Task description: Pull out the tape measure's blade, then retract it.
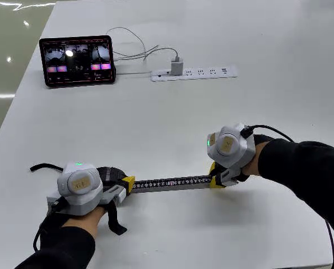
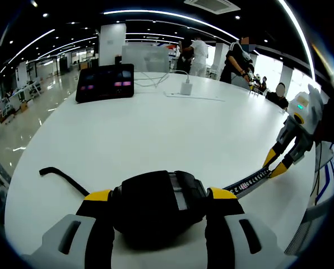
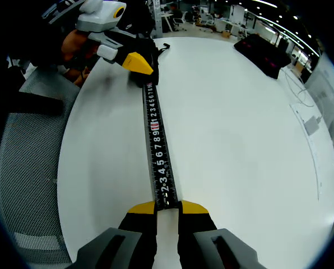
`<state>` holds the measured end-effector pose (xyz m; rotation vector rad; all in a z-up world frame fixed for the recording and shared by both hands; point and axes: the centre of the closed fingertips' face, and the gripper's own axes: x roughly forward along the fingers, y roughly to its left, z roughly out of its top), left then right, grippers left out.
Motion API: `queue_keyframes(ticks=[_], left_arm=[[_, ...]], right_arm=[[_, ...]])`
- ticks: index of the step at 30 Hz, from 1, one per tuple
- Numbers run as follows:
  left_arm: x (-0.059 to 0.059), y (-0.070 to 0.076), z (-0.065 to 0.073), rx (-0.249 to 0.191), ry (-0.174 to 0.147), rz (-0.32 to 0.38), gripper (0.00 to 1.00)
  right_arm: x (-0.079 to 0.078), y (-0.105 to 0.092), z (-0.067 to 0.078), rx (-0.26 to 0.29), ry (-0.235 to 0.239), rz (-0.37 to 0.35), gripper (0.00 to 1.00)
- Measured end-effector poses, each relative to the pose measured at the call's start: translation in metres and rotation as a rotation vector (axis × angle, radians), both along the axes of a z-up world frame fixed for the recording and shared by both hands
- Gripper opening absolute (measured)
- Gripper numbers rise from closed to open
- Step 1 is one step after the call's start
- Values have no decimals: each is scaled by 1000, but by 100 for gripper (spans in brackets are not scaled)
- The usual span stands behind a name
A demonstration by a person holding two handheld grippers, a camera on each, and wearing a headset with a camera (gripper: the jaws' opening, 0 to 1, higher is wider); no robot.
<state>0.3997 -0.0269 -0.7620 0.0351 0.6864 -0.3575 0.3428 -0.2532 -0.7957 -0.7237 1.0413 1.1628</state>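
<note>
The black tape measure case [image 2: 158,207] sits between the yellow-tipped jaws of my left gripper [image 2: 160,195], which is shut on it at the near left of the white table [image 1: 172,120]. Its dark blade [image 1: 171,182] with white numbers runs right along the tabletop to my right gripper [image 1: 217,178]. In the right gripper view the blade [image 3: 156,145] ends between the jaws of my right gripper [image 3: 167,207], shut on the blade's tip. The case [image 3: 146,56] and left gripper [image 3: 119,47] lie at the far end. A black wrist strap [image 1: 43,166] trails left of the case.
A tablet [image 1: 77,60] with a lit screen stands at the back left. A white power strip [image 1: 194,73] with a charger and cables lies behind the middle. The table's left edge [image 1: 21,92] drops to a glossy floor. People stand far behind in the left gripper view.
</note>
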Motion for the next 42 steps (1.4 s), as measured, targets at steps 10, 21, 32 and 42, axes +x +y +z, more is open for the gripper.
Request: queue_keyframes(ticks=[10,21,32,42], left_arm=[[0,0,0,1,-2,0,61],[0,0,0,2,-1,0,61],[0,0,0,2,4,-2,61],[1,0,0,2,3,-2,61]], right_arm=[[0,2,0,-3,-2,7,9],[1,5,0,-6,-1,14,9],[2,8,0,-5,-1,8,9],[3,10,-1,-4,0,11,9]])
